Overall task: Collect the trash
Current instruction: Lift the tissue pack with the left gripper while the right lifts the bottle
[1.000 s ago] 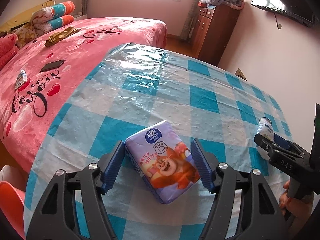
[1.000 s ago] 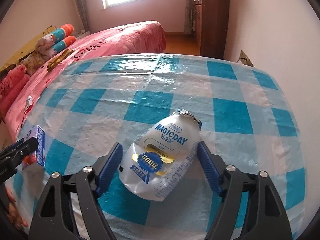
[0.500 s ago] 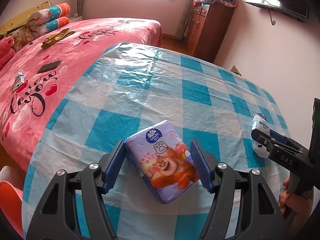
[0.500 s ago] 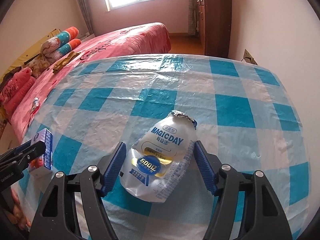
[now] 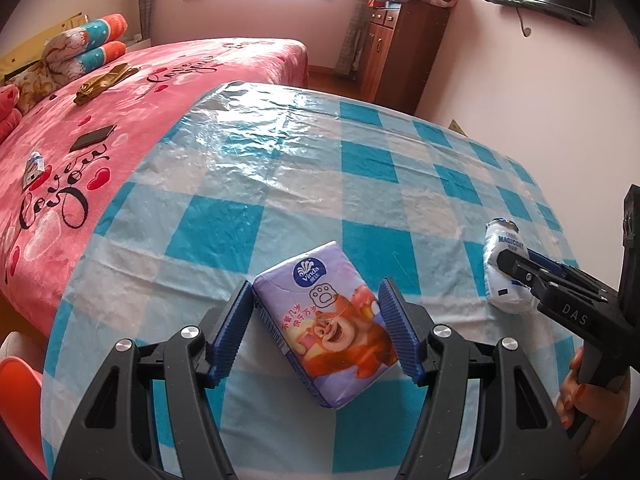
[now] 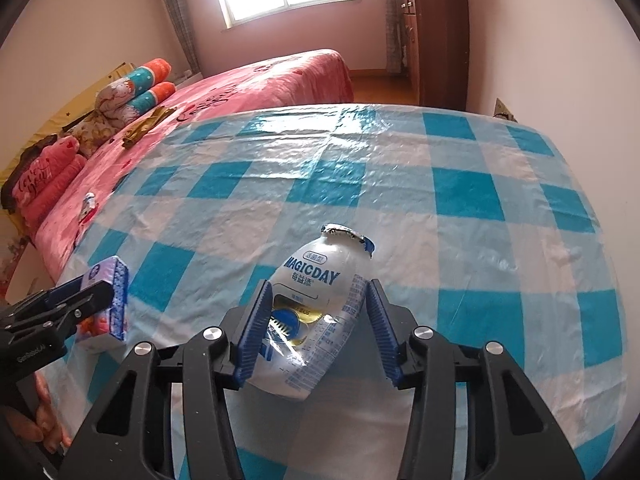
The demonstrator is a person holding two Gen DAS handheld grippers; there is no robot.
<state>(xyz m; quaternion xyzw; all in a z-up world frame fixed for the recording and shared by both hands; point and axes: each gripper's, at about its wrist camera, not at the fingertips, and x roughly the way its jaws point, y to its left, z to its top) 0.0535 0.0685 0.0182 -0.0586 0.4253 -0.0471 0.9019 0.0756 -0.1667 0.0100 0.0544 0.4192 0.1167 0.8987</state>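
squeeze is the news here: the right tool [image 6: 316, 320] has just been closing, and its blue pads now press into both sides of the crumpled drink pouch [image 6: 316, 296], which lies on the checked desk [image 6: 460, 184] with its torn top pointing away. that looks like a firm enough hold to lift the pouch. the left tool [image 5: 316, 328] has barely changed; its jaws stand at a middling width around the tissue pack [image 5: 328, 320], the left pad at the pack's corner and the right pad close beside it, but i see no squeeze on the wrapper yet, so that pick seems unfinished. no bin shows in either view, so where the trash goes is unclear. nothing else lies on the desk nearby. the bed [image 5: 100, 120] beside it carries a phone [image 5: 93, 137], pillows and small bits.
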